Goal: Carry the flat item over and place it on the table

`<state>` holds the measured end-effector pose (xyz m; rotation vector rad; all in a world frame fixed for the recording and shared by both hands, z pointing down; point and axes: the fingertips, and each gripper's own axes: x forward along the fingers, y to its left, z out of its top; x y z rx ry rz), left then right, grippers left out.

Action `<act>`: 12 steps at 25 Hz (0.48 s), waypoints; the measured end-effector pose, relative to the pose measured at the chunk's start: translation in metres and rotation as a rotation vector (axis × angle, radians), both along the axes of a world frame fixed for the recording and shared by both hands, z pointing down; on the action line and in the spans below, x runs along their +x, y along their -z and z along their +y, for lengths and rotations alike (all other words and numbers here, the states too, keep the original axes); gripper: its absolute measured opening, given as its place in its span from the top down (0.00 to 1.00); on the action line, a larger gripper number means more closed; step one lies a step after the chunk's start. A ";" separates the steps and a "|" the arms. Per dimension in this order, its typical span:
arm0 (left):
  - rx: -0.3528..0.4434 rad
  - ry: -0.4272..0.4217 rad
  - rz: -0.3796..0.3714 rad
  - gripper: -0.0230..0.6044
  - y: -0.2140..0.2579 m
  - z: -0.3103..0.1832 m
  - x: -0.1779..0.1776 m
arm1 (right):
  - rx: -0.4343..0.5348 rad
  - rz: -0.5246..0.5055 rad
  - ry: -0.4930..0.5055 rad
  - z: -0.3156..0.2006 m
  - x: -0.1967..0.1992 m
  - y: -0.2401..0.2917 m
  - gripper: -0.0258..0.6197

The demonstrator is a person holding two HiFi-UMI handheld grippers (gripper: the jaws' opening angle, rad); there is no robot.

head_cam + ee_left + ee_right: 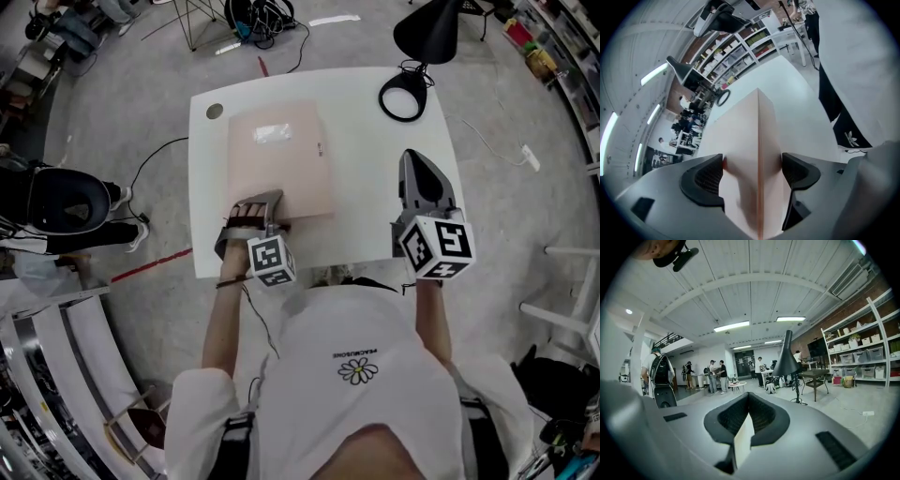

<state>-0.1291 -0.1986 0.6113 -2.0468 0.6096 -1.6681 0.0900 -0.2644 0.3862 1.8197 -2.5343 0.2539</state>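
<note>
Folder (278, 159): flat on table (375, 197), near edge at 6 o'clock.
Left gripper (251, 214): jaws wide, straddling that edge, not pressing.
Right gripper (413, 161): closed, at 3 o'clock.
Risk: a jaw may snag on withdrawal and drag the folder.

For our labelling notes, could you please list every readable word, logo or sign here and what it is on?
"PEACEMINUSONE", upside down beside a daisy, on the white shirt.
Trefoil logo on black trousers: its lettering is too small to read.
White label on the pink folder: too blurred to read.
</note>
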 end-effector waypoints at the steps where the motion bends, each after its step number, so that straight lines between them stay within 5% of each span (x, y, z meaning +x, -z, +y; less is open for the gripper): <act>1: -0.018 0.001 0.005 0.33 -0.001 0.001 0.000 | -0.001 0.000 -0.002 -0.001 0.001 0.000 0.94; 12: -0.040 -0.017 0.015 0.34 -0.001 0.003 0.005 | -0.002 0.003 0.008 -0.002 -0.001 -0.002 0.94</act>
